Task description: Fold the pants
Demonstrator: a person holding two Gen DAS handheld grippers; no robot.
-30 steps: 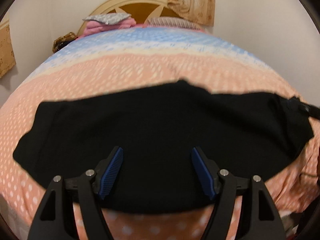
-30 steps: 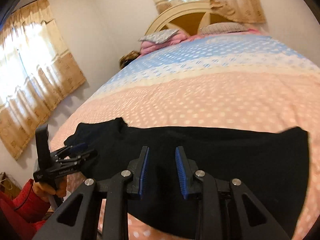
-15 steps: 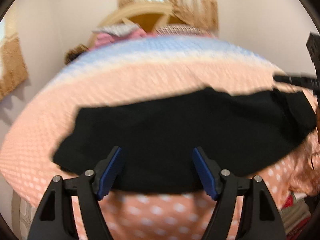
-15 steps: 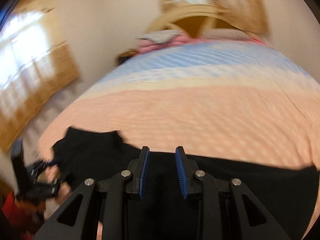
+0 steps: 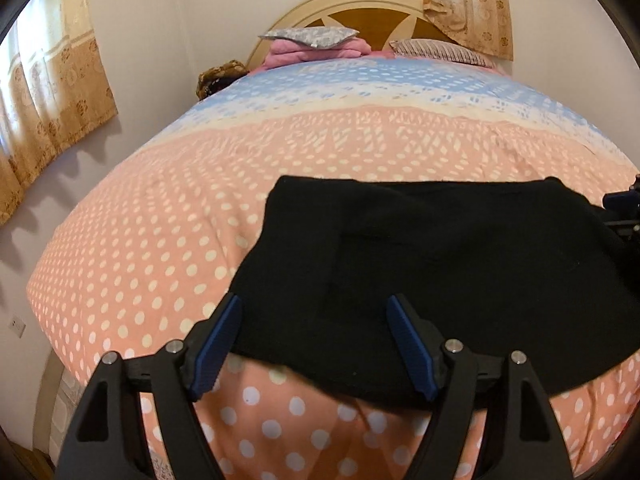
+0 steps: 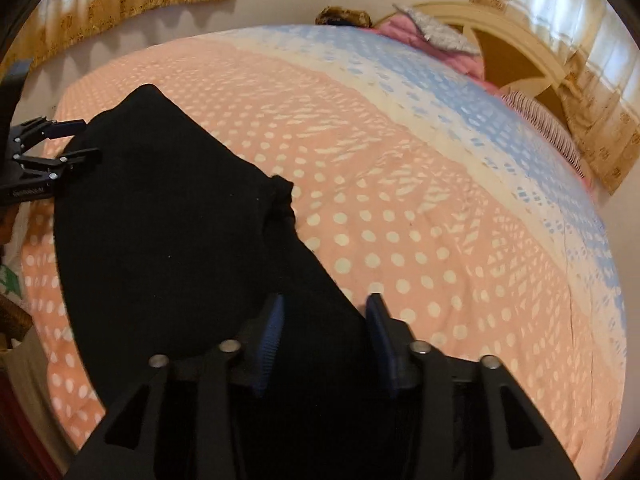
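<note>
Pants [image 5: 440, 248] are flat on the bedspread [image 5: 168, 240], near the foot edge of the bed, black fabric in a compact block with one layer visibly lying over another in my left wrist view.

Left gripper [image 5: 316, 344]: jaws spread wide, blue pads [image 5: 412, 354] clearly apart. Near edge of the pants sits between them in frame, but I can't confirm either pad is touching cloth. Nothing pinched. In my right wrist view this same gripper [image 6: 70, 140] shows at the far left, fingers parted, tips right at the far end of the pants; contact not resolvable from that angle.

Right gripper [image 6: 322, 336]: jaws partly apart, a narrower gap than the left. Black fabric fills the gap and runs down under the body of the tool. Pads look to flank the cloth rather than clamp it, gap is visible on both sides of nothing solid, so I read it as not closed. Whether the pads brush the fabric I can't tell. In the left wrist view the right gripper [image 5: 624, 216] only shows as a sliver at the right edge, by the end of the pants.

Headboard [image 5: 368, 20], stacked pillows [image 5: 312, 44] and curtains [image 5: 52, 88] are at the far end, well apart from the pants.
</note>
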